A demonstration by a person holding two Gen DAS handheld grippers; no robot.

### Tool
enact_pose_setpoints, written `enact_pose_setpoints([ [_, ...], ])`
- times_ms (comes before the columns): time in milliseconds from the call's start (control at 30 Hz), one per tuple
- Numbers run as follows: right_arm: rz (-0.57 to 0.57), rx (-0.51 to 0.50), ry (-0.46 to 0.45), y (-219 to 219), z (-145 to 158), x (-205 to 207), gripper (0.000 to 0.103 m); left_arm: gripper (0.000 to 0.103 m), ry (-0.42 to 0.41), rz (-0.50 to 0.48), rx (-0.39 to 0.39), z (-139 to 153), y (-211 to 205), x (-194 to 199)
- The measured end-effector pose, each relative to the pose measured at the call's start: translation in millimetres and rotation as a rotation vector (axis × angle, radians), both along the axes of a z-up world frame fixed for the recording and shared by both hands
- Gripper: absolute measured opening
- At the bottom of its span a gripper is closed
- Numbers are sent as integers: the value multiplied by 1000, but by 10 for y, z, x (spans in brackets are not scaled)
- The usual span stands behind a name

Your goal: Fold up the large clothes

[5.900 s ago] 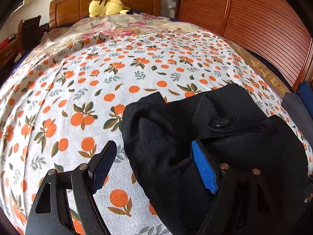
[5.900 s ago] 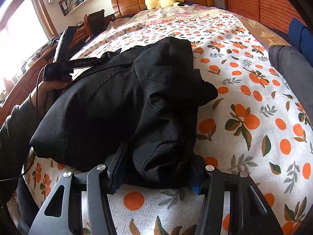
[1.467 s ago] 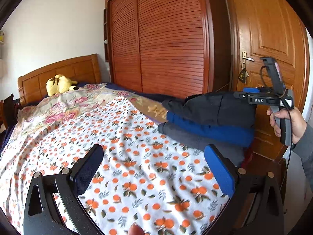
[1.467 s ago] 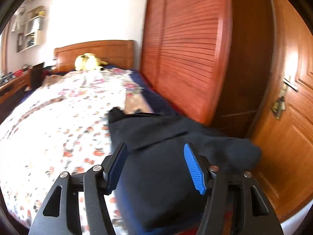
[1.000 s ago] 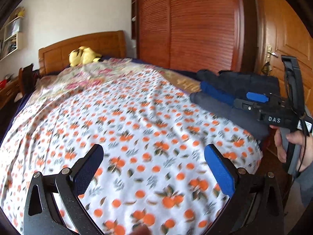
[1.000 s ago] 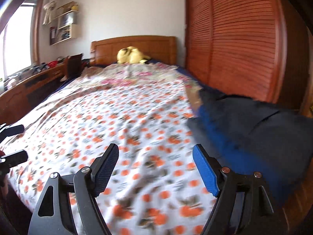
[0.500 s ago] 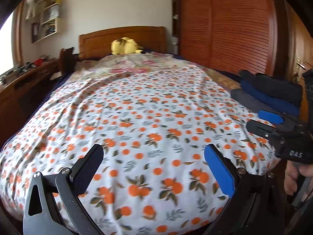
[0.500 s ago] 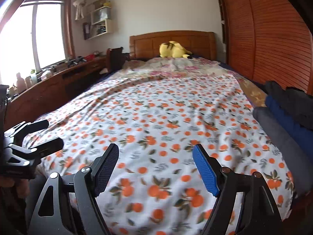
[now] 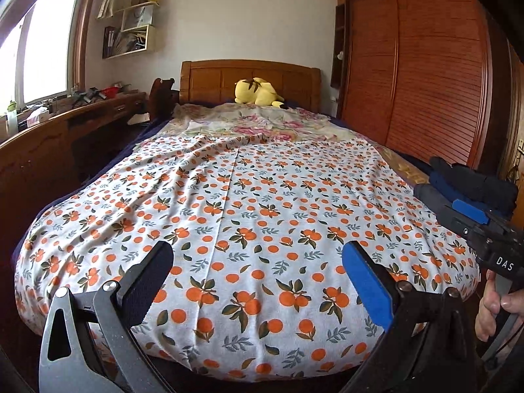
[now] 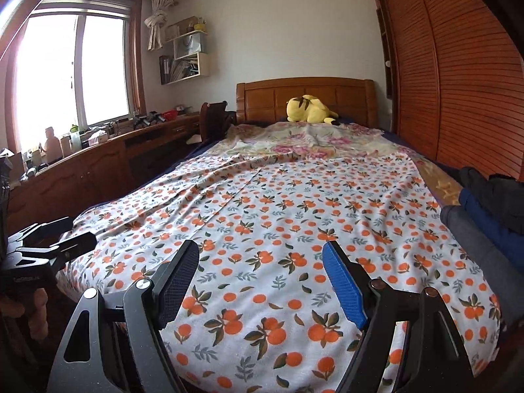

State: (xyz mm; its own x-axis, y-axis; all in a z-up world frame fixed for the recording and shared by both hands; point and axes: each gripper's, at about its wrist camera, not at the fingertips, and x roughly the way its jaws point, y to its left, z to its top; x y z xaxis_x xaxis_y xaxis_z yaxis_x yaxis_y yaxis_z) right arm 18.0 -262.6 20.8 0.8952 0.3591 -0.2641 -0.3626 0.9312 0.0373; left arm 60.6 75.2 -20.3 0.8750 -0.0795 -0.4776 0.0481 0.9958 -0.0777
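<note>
We are standing between garments: the left gripper [image 9: 258, 275] and right gripper [image 10: 260, 281] are both hanging spread and empty over the bedsheet [image 9: 235, 196], folded clothes [image 10: 491, 203] stacked at its right edge. Next we are likely needing another garment.

The folded clothes [image 10: 488, 216] sit in a stack at the right edge of the bed, toward its near end. There are three layers: a grey piece [image 10: 478, 245] at the bottom, flat on the orange-printed sheet; a blue one [image 10: 484, 219] on top of it; and a black garment [image 10: 491, 186] uppermost, bulkier and a little rumpled. From the other side the same pile [image 9: 465, 183] shows partly hidden, dark black over blue.
</note>
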Motion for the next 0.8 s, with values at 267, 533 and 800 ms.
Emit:
enact_pose_setpoints([
  [267, 13, 1, -2, 62, -234, 196, 79, 103, -26, -6, -3, 73, 1, -58],
  [533, 9, 12, -2, 73, -228, 207, 79, 103, -27, -17, 5, 84, -33, -78],
  [800, 9, 22, -4, 101, -243, 221, 79, 103, -25, -24, 12, 82, -71, -67],
])
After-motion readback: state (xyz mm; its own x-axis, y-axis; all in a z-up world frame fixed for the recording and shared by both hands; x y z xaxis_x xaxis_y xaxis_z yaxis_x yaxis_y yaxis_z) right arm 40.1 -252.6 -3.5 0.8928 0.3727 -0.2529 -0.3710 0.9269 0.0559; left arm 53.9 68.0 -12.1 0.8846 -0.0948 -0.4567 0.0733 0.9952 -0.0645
